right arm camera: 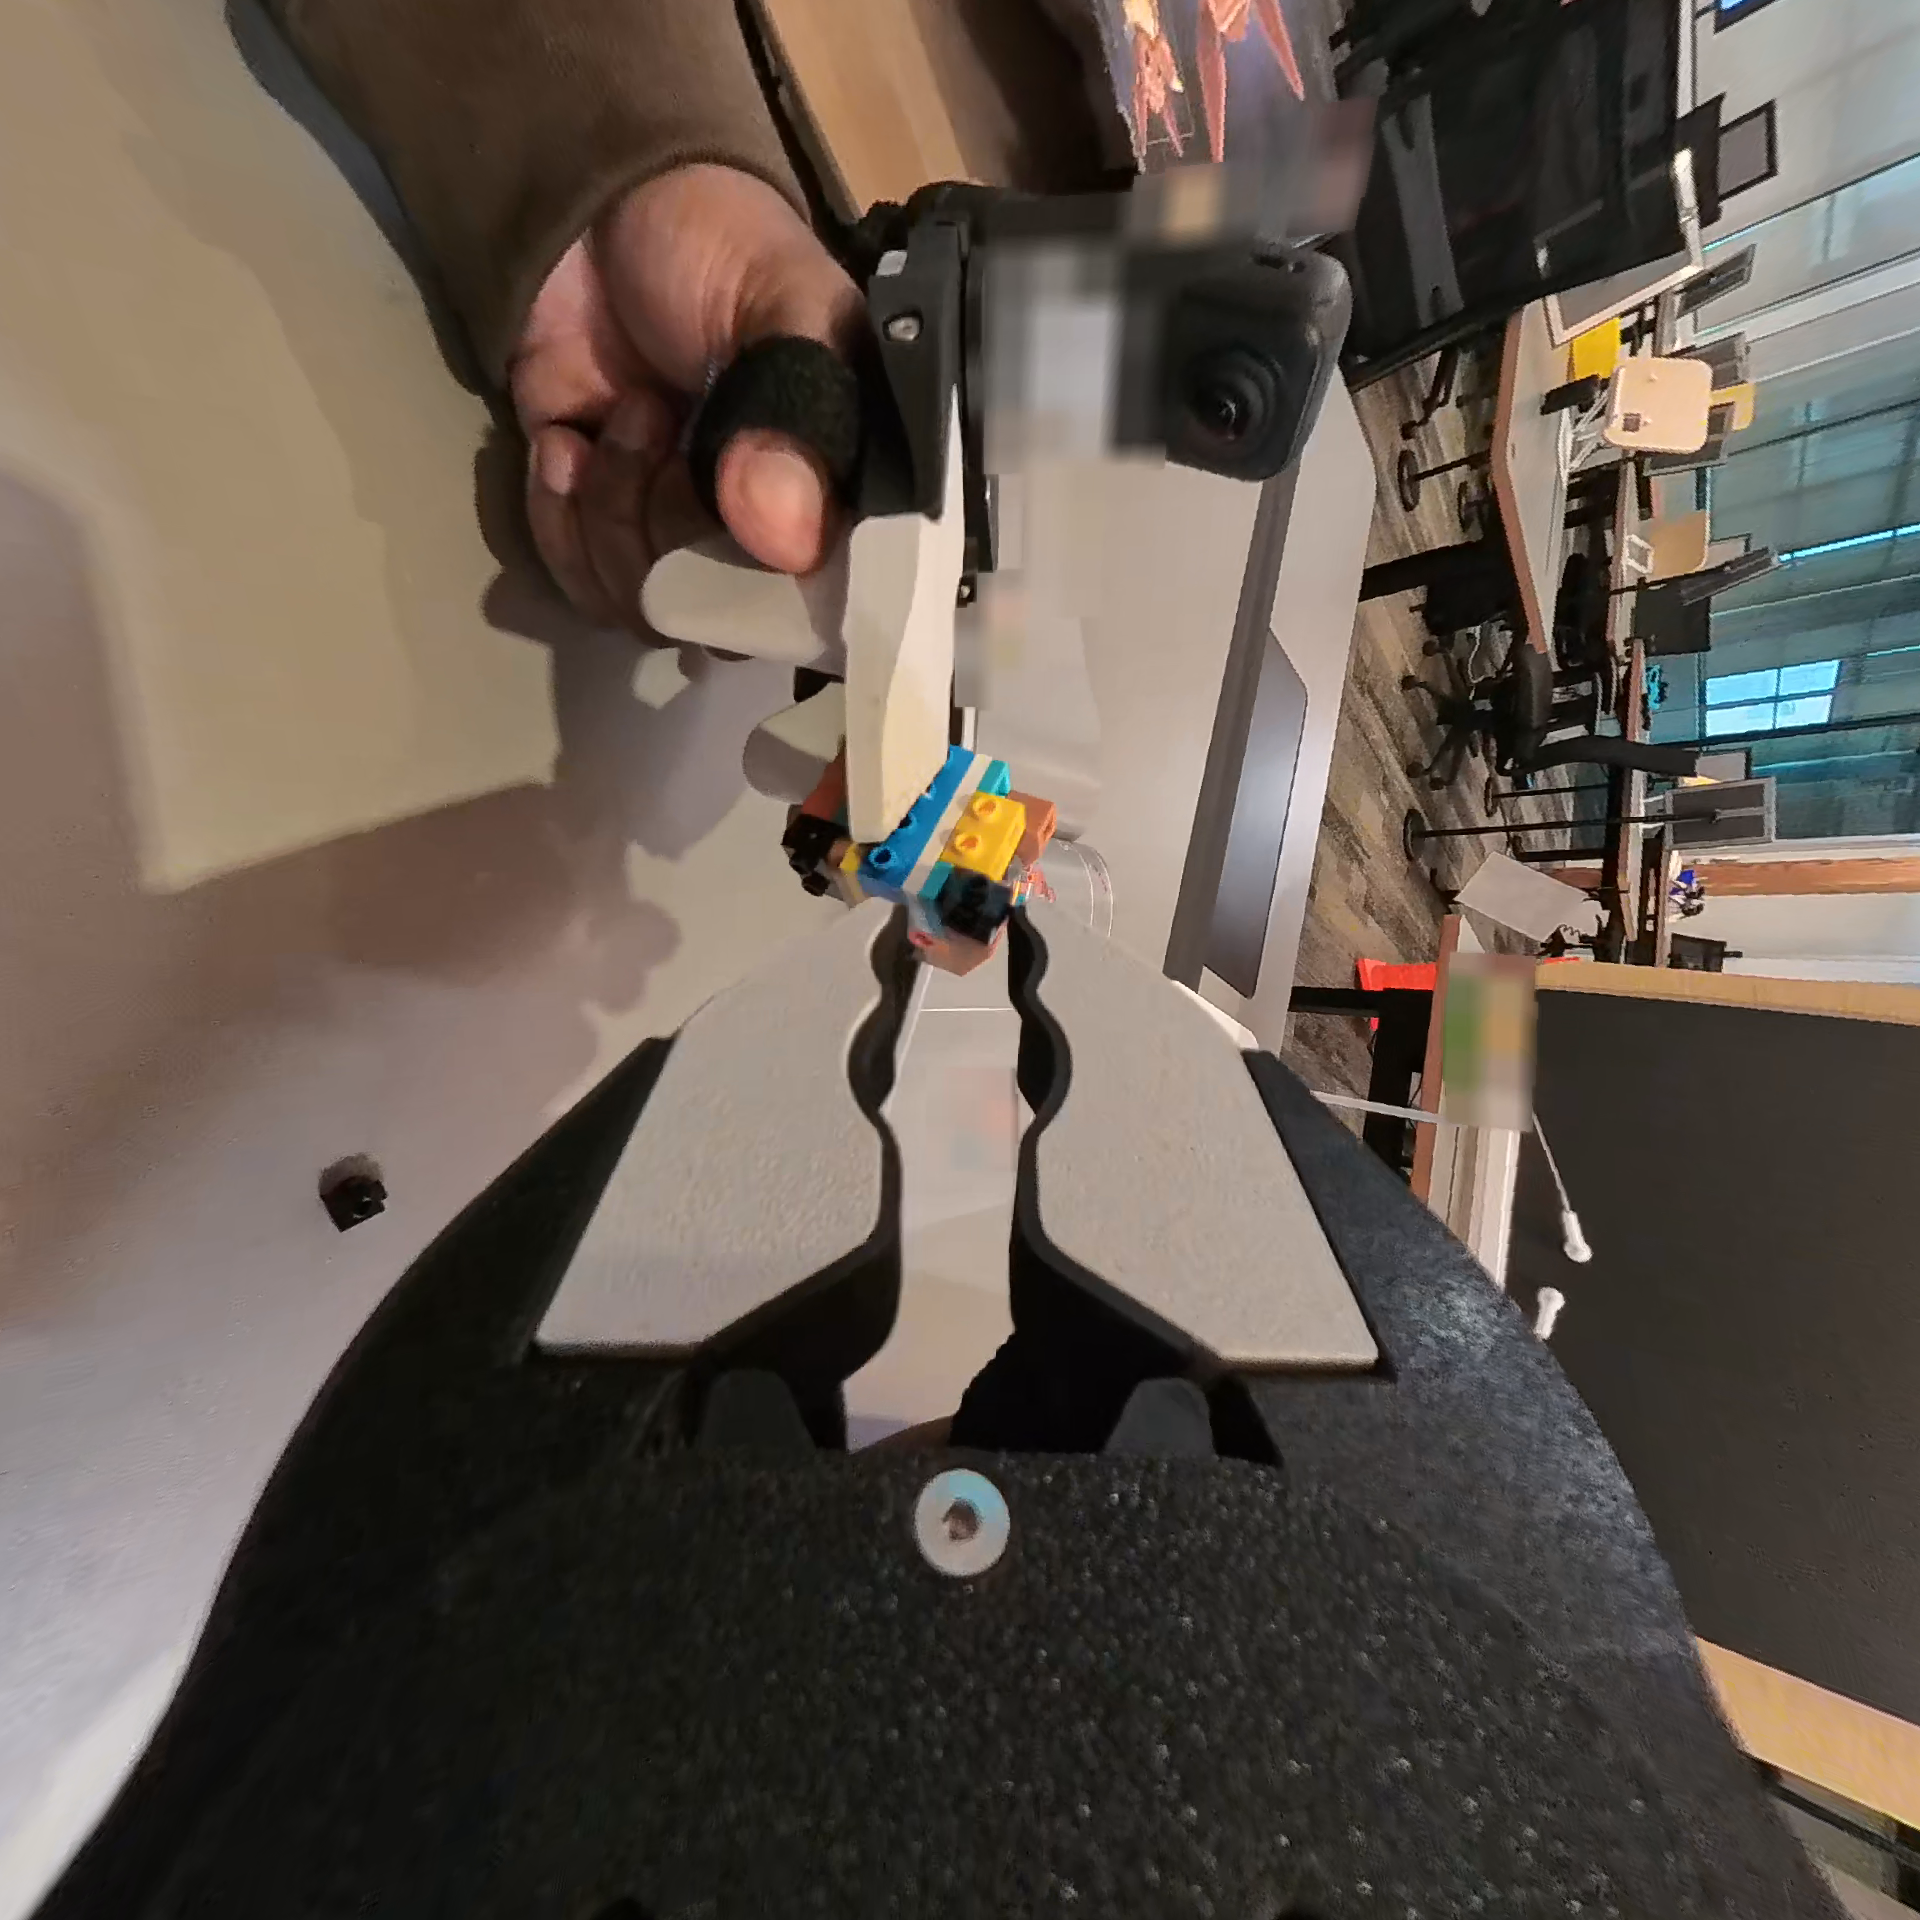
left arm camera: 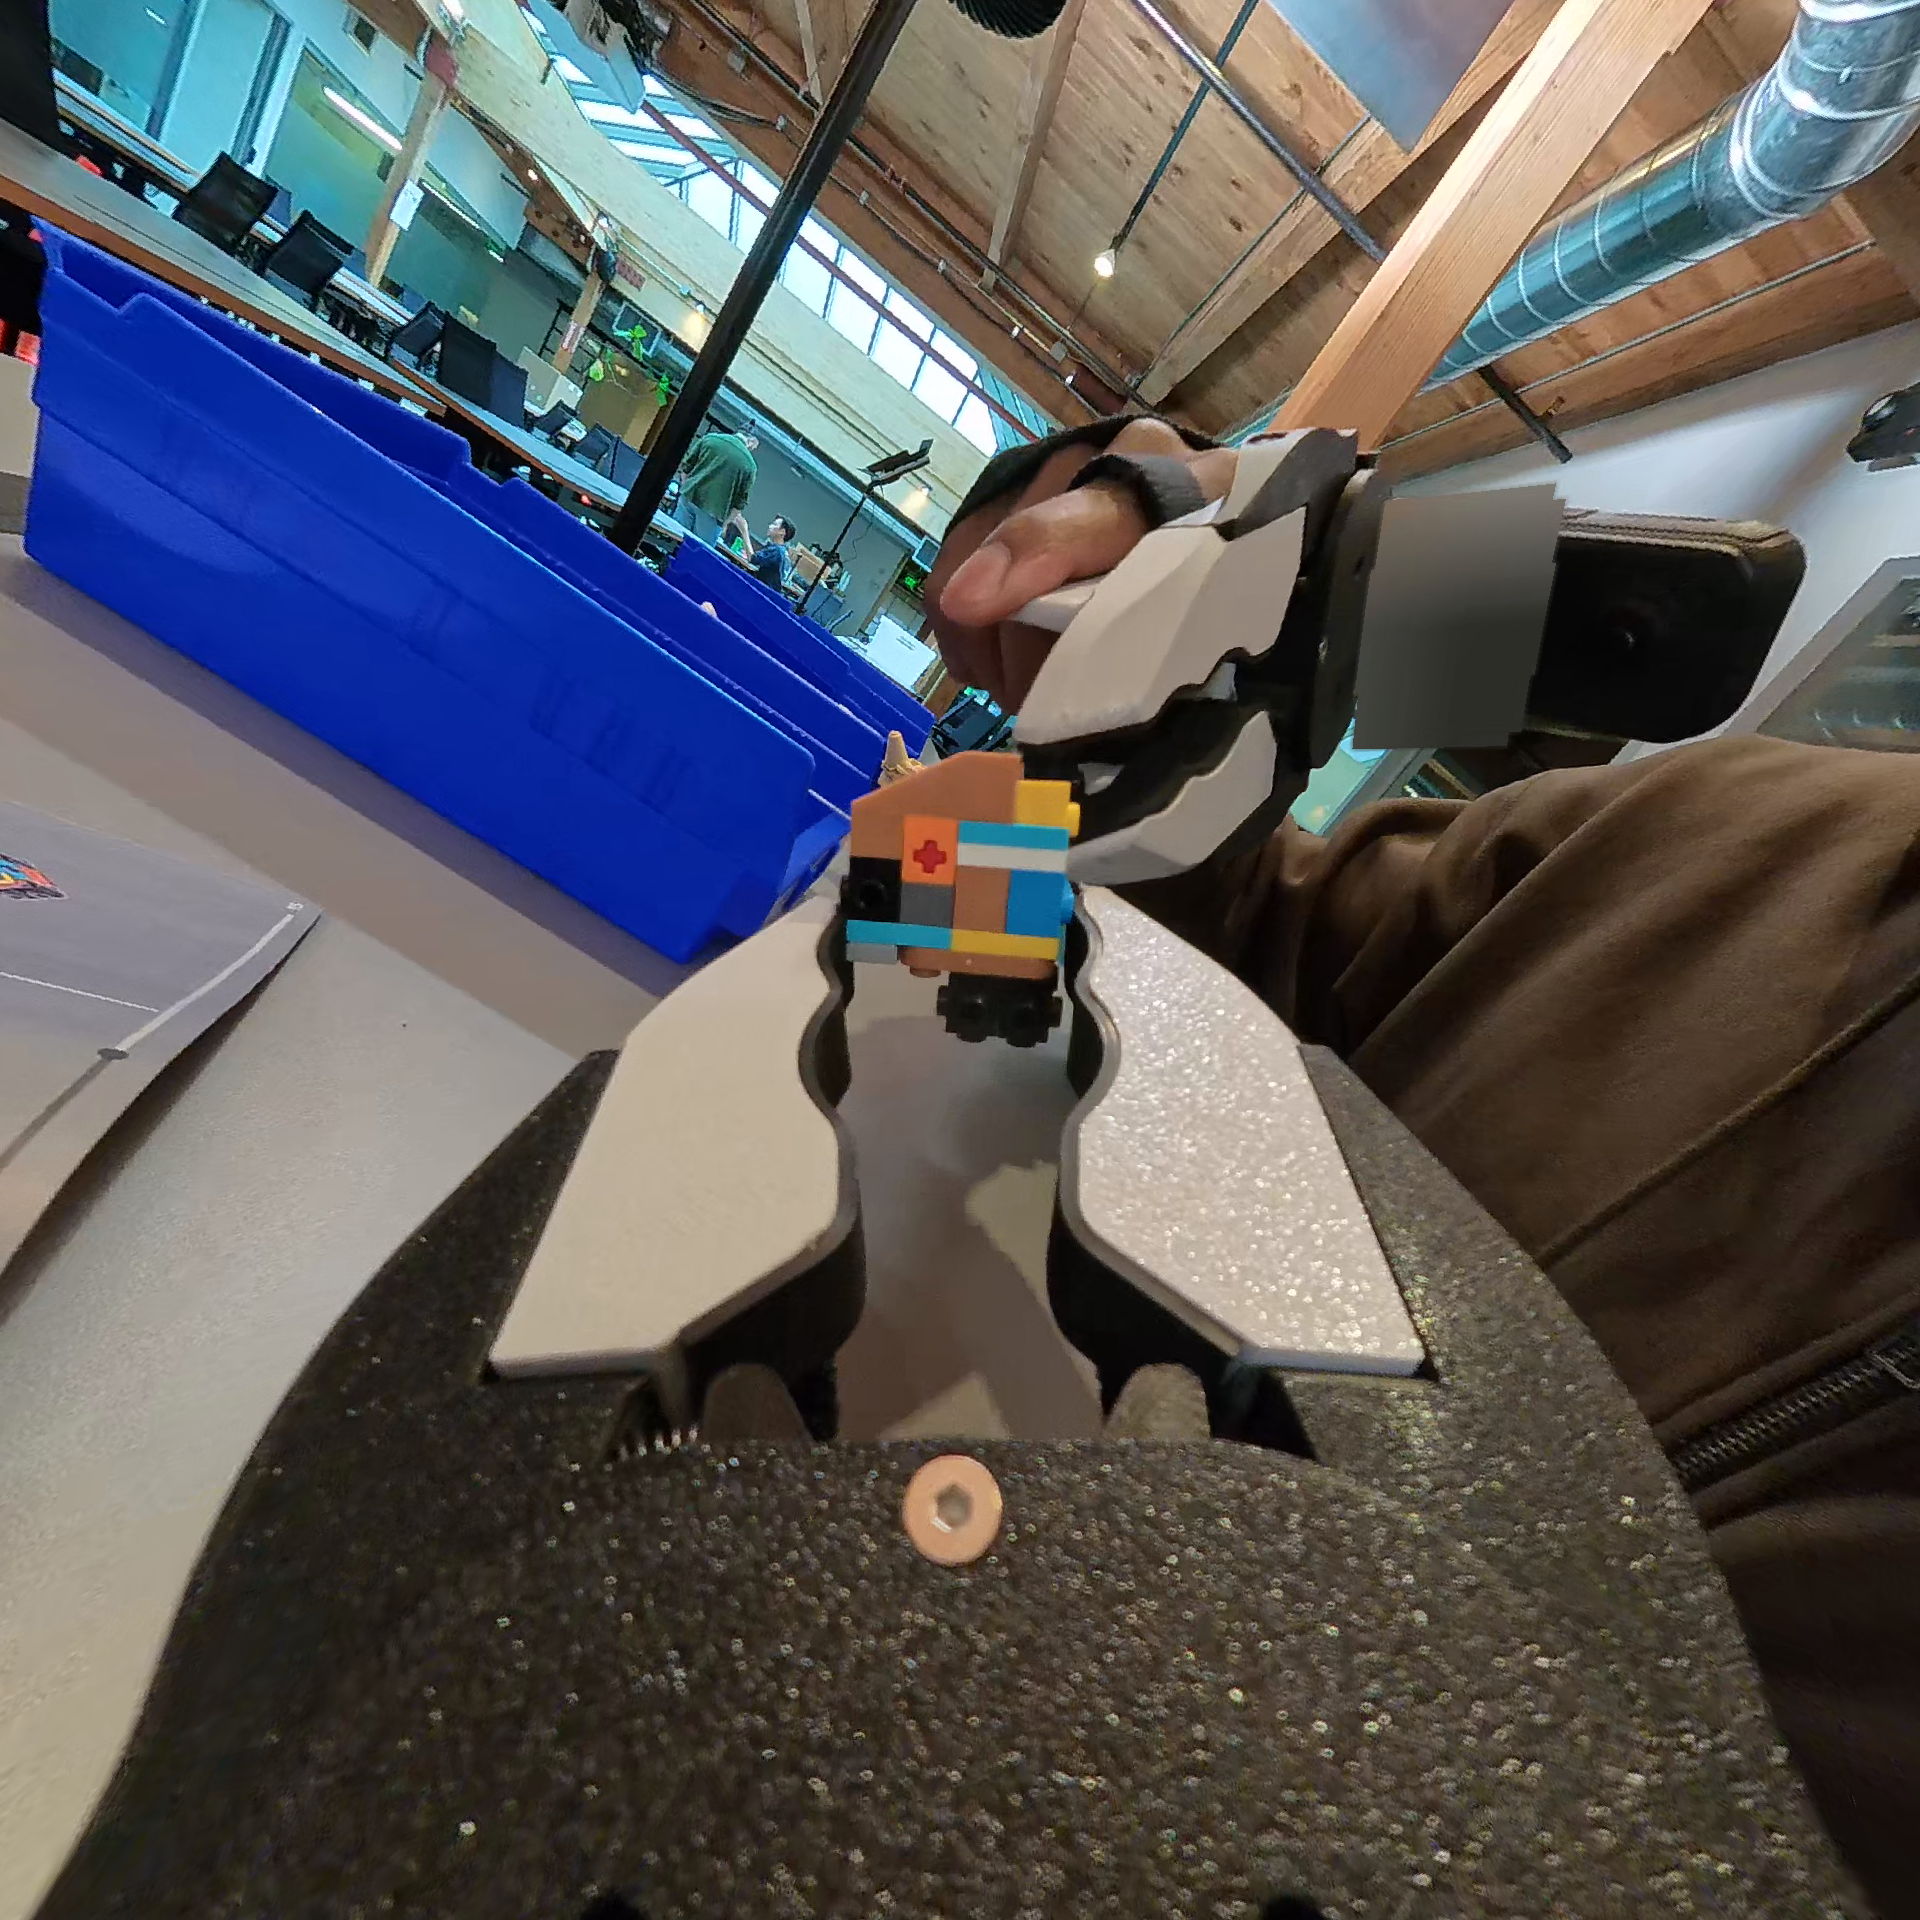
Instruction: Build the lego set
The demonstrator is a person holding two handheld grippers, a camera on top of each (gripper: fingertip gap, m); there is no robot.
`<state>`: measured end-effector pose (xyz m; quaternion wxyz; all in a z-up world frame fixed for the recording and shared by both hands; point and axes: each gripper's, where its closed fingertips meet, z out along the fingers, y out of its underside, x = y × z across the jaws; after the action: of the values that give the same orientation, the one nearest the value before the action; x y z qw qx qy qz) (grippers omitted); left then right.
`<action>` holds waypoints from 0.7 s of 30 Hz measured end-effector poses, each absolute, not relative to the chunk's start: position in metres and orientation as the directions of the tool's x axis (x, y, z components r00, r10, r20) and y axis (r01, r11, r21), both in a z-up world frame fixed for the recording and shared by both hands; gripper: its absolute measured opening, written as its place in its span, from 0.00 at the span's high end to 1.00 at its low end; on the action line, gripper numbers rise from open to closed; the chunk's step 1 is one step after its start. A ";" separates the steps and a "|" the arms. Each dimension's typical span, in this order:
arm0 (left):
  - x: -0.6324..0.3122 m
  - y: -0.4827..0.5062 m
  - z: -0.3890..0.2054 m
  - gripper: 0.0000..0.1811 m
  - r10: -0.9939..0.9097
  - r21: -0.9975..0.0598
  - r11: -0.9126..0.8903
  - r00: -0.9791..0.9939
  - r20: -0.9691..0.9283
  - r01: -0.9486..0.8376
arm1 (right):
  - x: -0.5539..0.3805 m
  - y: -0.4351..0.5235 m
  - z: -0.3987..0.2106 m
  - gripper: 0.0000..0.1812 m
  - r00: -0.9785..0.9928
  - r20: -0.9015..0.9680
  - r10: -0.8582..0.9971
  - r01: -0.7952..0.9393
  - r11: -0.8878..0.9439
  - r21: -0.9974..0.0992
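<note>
Left claw [left arm camera: 956, 935] clamps blocky studded lego model [left arm camera: 961, 883]; right claw [right arm camera: 951, 925] pinches its black corner.

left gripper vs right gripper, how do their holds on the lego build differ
The left gripper grips the lego build between both fingertips, holding it off the table; the right gripper only meets its yellow-brick end. Whether the right gripper grips it is unclear. Both are hand-held with grey fingers.

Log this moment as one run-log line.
left gripper: shut on lego model | right gripper: at model, grip unclear | model: held aloft
</note>
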<state>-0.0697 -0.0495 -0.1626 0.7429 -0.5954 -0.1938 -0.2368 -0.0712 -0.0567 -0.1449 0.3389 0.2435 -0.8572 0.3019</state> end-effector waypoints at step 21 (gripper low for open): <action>-0.071 -0.055 -0.152 0.78 -0.257 -0.659 0.241 0.701 0.665 0.713 | -0.079 -0.063 -0.142 0.87 -0.577 0.808 -0.119 -0.659 0.651 -0.376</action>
<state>-0.0708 -0.0546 -0.1522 0.7573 -0.5265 -0.2165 -0.3201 -0.0793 -0.0629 -0.1416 0.3936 0.2375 -0.8189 0.3435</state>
